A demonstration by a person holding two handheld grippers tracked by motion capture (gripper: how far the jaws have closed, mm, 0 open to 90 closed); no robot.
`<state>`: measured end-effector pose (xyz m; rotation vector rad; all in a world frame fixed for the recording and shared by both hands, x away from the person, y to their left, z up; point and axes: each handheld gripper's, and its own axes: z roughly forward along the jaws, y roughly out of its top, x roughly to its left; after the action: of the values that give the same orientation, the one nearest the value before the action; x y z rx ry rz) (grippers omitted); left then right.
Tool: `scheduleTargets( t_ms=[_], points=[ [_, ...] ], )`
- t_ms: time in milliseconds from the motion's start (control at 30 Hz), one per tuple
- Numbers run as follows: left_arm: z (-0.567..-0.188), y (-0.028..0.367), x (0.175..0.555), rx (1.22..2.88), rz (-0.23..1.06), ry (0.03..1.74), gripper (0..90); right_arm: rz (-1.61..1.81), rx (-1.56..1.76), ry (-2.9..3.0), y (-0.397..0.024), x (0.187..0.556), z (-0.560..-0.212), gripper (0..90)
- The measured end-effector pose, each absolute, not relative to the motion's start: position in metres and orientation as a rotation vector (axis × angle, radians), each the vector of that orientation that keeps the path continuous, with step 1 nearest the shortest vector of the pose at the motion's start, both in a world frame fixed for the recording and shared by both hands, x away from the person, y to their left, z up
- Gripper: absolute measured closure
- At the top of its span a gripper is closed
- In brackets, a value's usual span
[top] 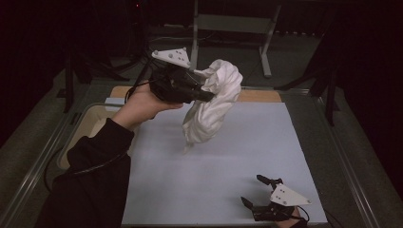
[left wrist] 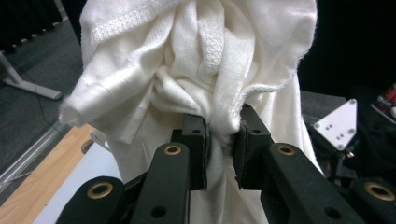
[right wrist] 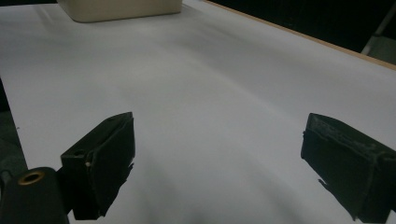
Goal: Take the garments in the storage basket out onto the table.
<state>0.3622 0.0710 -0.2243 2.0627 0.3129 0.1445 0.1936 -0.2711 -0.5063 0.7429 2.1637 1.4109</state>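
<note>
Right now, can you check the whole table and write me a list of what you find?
Surface: pale blue mat on a wooden table.
Job's things: white cloth, bunched, hanging above the mat.
Clutter: beige bin at the mat's left edge.
Grippers: left gripper shut on the cloth; right gripper open, low over the mat's near right corner.
Cables: black cable along the sleeve.
Surroundings: dark room, metal stand behind.

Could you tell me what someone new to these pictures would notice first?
The eye goes first to the white cloth, bunched and hanging in the air above the far left part of the pale blue mat, pinched in the left gripper. Next comes the right gripper, low at the mat's near right corner, its jaws wide apart with nothing between them. A beige bin sits at the mat's left edge.
</note>
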Motion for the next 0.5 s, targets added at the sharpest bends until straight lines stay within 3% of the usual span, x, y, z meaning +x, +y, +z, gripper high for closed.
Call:
scheduleTargets(
  t_ms=[500],
  points=[
    [-0.240,0.049,0.361,1.989,0.260,0.443,78.0,1.410,0.756,2.155,-0.271,0.195,-0.507,10.2]
  ],
)
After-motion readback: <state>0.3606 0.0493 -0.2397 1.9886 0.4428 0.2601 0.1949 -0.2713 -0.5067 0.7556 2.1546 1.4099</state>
